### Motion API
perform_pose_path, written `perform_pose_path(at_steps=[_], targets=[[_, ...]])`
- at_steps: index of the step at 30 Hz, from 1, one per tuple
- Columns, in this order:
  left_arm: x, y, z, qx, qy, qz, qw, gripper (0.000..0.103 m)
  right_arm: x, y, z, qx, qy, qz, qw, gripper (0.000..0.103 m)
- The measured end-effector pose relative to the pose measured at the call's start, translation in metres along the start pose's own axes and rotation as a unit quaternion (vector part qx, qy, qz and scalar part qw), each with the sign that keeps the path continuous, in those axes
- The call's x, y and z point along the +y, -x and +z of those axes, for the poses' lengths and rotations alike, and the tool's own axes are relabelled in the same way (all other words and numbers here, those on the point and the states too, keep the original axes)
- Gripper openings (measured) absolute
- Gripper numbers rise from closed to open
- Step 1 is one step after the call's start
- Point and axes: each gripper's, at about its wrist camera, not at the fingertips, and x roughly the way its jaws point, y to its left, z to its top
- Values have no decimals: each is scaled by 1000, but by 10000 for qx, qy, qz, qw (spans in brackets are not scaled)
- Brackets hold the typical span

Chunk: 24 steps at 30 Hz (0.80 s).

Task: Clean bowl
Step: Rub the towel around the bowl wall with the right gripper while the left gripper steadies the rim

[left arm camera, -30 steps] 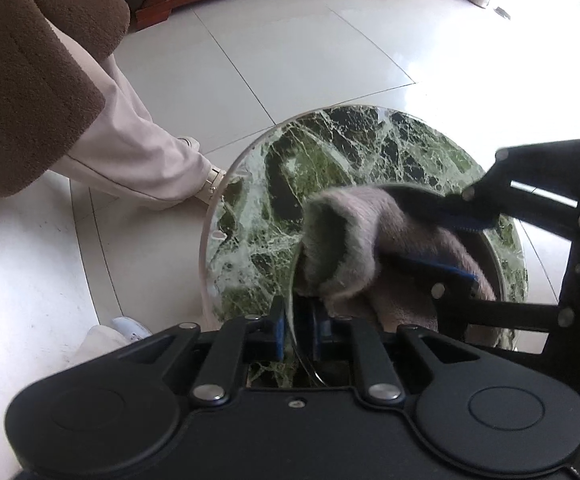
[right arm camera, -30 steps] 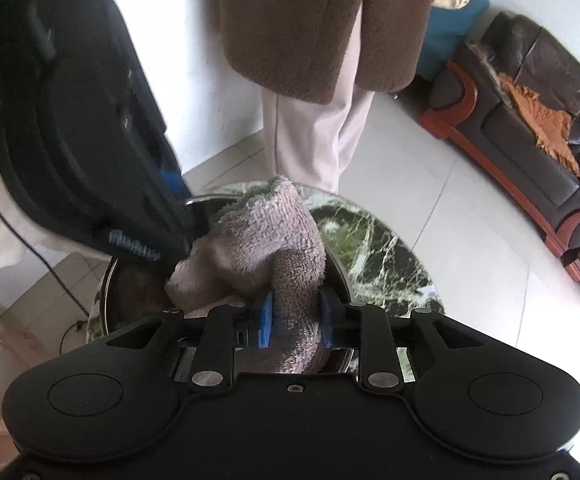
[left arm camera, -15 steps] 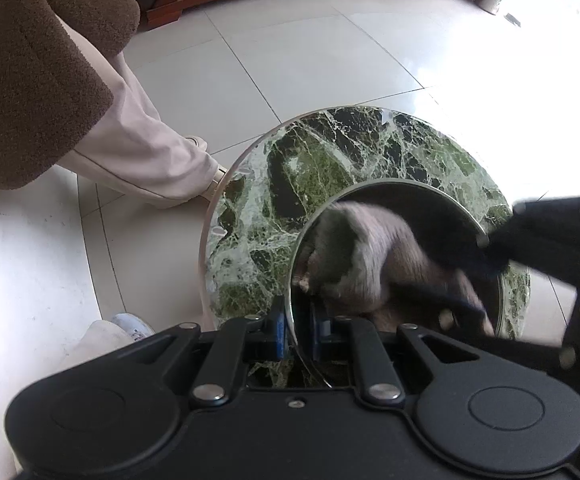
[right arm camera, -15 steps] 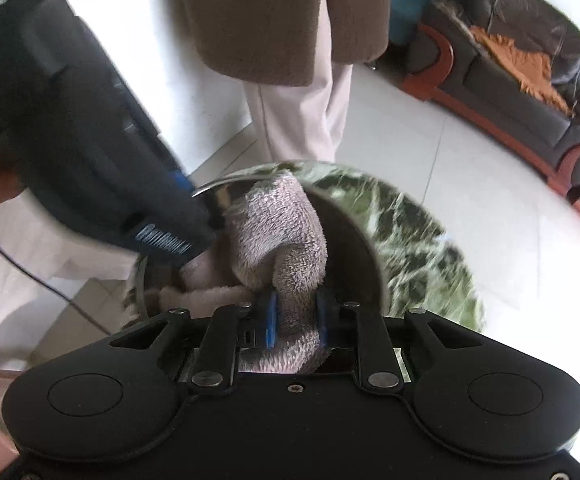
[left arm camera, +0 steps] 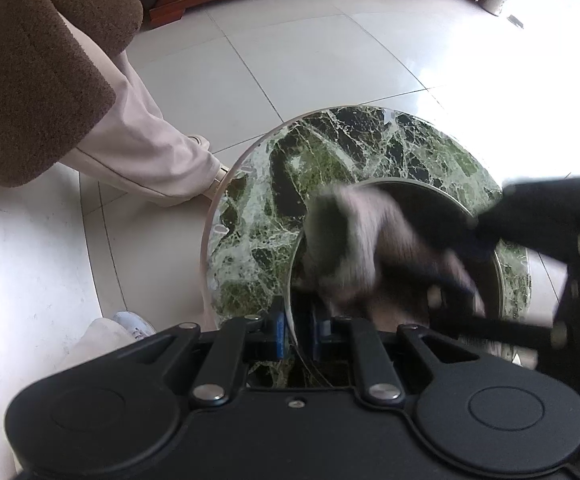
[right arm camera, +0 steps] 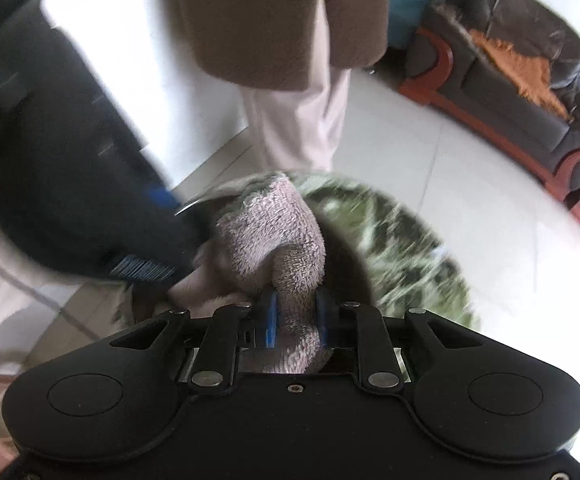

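The left gripper (left arm camera: 298, 330) has its jaws clamped on the metal bowl's (left arm camera: 501, 280) rim; the right gripper's (right arm camera: 295, 322) jaws pinch a pinkish towel (right arm camera: 274, 224) inside it, on the green marble surface (left arm camera: 329, 152).

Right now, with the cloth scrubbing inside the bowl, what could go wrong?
1. The left claw pinches only the bowl's thin rim; hard wiping may twist it loose.
2. The bowl sits near the edge of the small marble table; it could slide off.
3. The cloth could slip from the right claw.
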Motion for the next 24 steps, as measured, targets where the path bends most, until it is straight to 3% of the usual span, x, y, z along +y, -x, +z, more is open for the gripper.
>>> perform_pose_path(at_steps=[8,15,20,24], targets=[[2,0,0,-14,31,-34,10000,12,9,5,-17,245,-151,317,9991,19],[3,1,1,29,98,-54,9999,12,-7,-2,1,140,-177,29,9997,19],[5,0,2,5,124,-57,9999,12,5,7,-19,351,-311,287,9985,19],[5,0,2,-11,148,-40,9999,12,4,4,-6,203,-329,221,9990,19]])
